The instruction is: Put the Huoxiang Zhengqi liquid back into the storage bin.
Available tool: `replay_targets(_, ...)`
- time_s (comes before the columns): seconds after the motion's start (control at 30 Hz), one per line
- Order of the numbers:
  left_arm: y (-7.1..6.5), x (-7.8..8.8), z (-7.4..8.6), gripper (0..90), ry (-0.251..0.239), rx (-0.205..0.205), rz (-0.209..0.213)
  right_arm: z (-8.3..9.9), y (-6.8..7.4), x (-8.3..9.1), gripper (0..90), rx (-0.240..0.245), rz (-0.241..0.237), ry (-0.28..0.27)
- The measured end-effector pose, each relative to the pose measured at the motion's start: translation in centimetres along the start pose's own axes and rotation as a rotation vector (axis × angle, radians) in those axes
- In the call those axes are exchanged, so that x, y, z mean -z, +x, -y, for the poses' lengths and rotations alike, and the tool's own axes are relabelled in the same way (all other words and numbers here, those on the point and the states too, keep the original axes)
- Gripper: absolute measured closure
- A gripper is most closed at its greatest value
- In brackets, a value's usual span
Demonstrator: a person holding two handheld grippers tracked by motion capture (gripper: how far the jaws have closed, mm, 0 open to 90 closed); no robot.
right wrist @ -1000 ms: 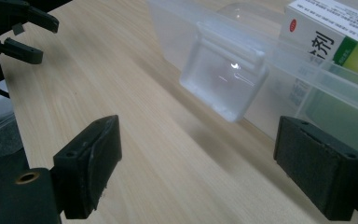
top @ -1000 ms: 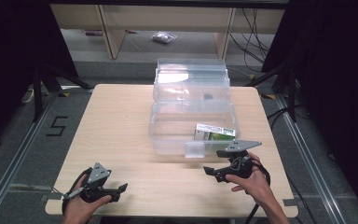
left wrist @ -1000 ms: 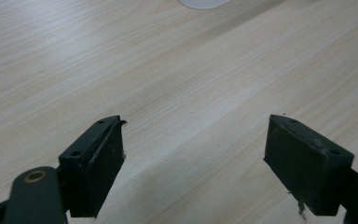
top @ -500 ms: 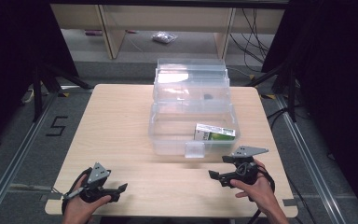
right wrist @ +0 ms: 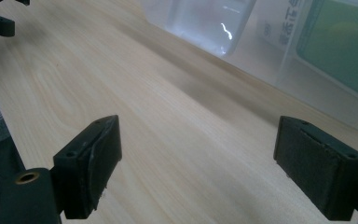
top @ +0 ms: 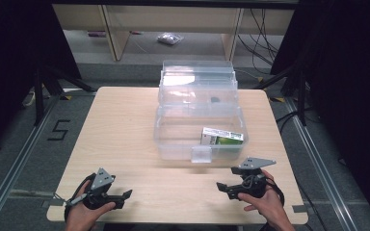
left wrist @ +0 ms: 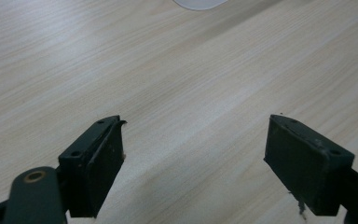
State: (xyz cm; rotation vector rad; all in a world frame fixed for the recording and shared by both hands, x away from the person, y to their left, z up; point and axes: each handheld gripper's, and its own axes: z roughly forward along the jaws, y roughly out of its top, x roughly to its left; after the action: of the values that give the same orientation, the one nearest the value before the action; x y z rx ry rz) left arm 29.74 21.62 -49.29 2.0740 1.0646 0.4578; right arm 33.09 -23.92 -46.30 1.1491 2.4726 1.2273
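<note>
Left gripper (top: 125, 194) jaws wide apart over pale grained wooden table (top: 115, 130), right gripper (top: 224, 186) likewise gaping, clear plastic lidded box (top: 183, 139) holding green-white carton (top: 221, 136), print blurred.

Green-white box (top: 222, 136) in clear bin (top: 173, 144): label print too small to read in high view. Right gripper view: box (right wrist: 340, 51) cut off by upper right frame edge, blurred through bin wall (right wrist: 279, 56). Dark spot (top: 215, 100) in rear bin section, center frame: too small to identify. Bagged item (top: 169, 39) on floor, top center: contents unclear.
</note>
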Motion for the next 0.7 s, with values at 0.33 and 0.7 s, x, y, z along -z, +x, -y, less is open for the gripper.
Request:
replay_targets(0.33, -0.1, -0.1, 0.0, 18.7, -0.003, 0.008, -0.006, 1.4, -0.3, 0.2, 16.1, -0.011, 0.012, 0.022)
replay_targets(0.7, 0.4, 0.2, 0.0, 18.4, 0.044, -0.061, -0.001, 2.2, 0.0, 0.2, 16.1, -0.012, 0.051, 0.034)
